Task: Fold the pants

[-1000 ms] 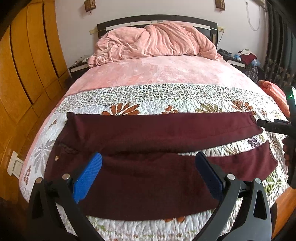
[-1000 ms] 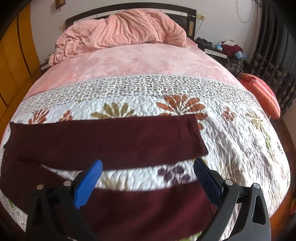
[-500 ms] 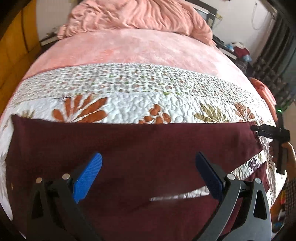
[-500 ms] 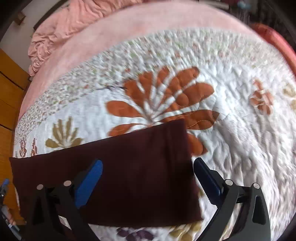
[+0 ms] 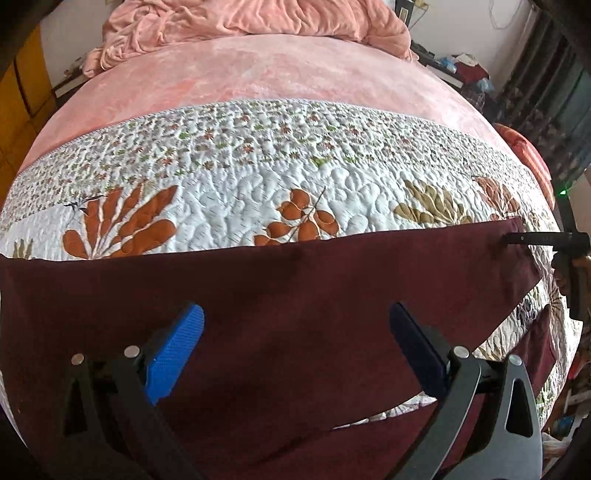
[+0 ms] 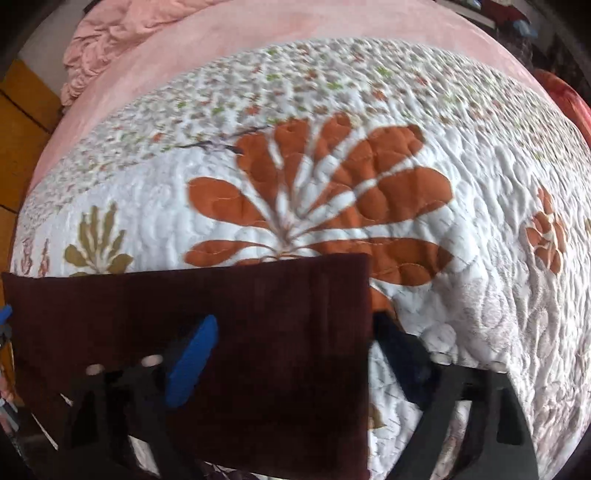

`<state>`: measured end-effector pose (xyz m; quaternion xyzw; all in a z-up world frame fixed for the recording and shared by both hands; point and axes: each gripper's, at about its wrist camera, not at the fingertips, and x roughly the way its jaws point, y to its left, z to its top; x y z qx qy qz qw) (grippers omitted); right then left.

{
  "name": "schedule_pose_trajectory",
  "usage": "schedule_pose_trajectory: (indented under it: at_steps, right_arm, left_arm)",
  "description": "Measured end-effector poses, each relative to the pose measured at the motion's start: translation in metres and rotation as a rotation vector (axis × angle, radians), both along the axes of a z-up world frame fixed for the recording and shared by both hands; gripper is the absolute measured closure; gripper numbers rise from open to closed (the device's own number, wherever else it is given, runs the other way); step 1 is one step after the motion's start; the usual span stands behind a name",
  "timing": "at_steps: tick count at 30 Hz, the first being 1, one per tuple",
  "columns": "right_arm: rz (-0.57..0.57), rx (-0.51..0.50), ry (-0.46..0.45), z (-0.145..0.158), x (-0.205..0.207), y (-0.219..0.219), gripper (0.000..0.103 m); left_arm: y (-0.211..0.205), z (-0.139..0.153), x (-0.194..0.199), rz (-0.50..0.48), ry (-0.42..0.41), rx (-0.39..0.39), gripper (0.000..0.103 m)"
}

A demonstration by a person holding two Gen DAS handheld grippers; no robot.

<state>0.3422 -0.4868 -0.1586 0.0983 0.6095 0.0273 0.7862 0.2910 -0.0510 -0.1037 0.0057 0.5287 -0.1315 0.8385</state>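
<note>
Pants cut off by left and bottom edges; right wrist view blurred, right finger dark, contact with hem unclear. Nightstand clutter too small to tell.

The pants were dark maroon; the quilt was white with orange and olive leaves; the blanket was pink.

Pants: dark maroon, soft plain fabric. Spread flat across lower half of left wrist frame, legs running toward right edge, slightly parted there. In right wrist frame, one leg's straight cuff end occupies lower left.
</note>
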Motion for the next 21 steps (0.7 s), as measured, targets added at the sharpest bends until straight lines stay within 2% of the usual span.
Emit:
schedule_pose_trajectory:
  at_steps: [1,2,3,4,5,9,12,14,17,21]
  right_arm:
    - [0.003,-0.009,-0.009,0.003,-0.001,0.001,0.036]
    - [0.004,-0.011,-0.015,0.005,0.0,0.001,0.06]
    - [0.023,0.049,-0.023,0.011,-0.002,-0.002,0.077]
    - [0.023,0.085,-0.028,0.015,-0.002,-0.004,0.087]
    - [0.026,0.084,-0.055,0.024,-0.005,-0.005,0.088]
    - [0.169,0.085,-0.203,0.066,-0.025,0.002,0.089]
    - [0.217,0.127,-0.313,0.096,-0.035,-0.003,0.089]
    - [0.237,0.142,-0.359,0.109,-0.037,-0.003,0.089]
    - [0.277,0.169,-0.423,0.127,-0.051,-0.001,0.089]
    - [0.302,0.192,-0.461,0.137,-0.059,-0.002,0.089]
  left_arm:
    - [-0.001,-0.002,0.002,-0.005,0.0,0.002,0.003]
    - [-0.002,-0.002,0.004,-0.008,-0.004,0.003,0.003]
    - [-0.002,-0.003,0.007,-0.013,-0.009,0.001,0.003]
    - [-0.003,-0.002,0.008,-0.019,-0.016,-0.006,0.003]
    - [-0.004,-0.003,0.012,-0.031,-0.022,-0.012,0.003]
    - [-0.019,-0.003,0.028,-0.126,-0.052,-0.016,0.003]
    - [-0.043,-0.003,0.041,-0.278,-0.079,-0.01,0.003]
    - [-0.06,-0.007,0.053,-0.381,-0.056,-0.05,0.003]
    - [-0.08,-0.016,0.07,-0.463,-0.022,-0.085,0.003]
    - [-0.101,-0.025,0.084,-0.585,0.093,-0.225,0.003]
